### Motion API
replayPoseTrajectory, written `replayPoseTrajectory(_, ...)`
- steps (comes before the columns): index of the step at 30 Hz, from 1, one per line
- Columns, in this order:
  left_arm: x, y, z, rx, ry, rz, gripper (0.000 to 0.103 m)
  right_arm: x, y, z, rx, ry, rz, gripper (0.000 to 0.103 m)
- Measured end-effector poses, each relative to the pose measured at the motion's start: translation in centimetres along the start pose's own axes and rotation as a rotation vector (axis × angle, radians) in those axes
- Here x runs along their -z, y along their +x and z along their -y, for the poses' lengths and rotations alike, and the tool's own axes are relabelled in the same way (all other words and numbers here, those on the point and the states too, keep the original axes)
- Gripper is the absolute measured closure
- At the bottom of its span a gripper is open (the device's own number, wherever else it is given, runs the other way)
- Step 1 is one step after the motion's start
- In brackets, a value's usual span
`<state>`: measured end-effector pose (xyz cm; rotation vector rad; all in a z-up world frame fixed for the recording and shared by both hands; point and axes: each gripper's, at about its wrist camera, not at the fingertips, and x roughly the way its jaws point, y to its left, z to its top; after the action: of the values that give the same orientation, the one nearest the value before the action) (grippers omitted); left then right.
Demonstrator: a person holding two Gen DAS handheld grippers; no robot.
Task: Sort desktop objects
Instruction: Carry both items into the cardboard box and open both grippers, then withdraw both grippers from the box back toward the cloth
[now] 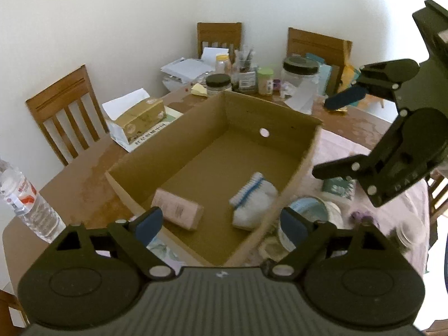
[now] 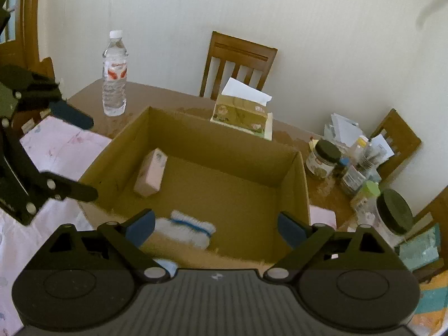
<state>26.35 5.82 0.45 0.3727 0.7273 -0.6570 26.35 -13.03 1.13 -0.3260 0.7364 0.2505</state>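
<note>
- Step, as I read it: between picks – two items sit in the cardboard box point(image 1: 280, 117), more wait outside it
- left gripper point(image 1: 221, 226) and right gripper point(image 2: 215, 229): jaws wide apart, nothing between the pads, both above the box's near edge
- pink carton point(image 2: 149, 175) lies flat on the box floor by one side wall, long axis roughly along that wall
- white sock with blue stripe point(image 1: 250, 200) lies near the near corner, ribbed cuff pointing deeper into the box
- Next target is likely the round tin point(image 1: 308, 210) just outside the box wall on the pink cloth point(image 1: 347, 151); needs a wide grip across the rim, then a lift over the wall
</note>
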Motion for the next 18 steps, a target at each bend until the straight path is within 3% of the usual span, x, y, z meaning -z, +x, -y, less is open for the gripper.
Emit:
replayPoseTrajectory(11,4.6,-2.0,3.5,0.023,0.115,-0.035,0.012,5.7,-5.3,-4.6,0.040,0.050,-0.039,0.006)
replayPoseTrajectory(18,7.1,-2.2,5.3,0.017,0.106,-0.054,0.012,9.2,-8.6,-6.0,0.070,0.098,-0.022,0.005)
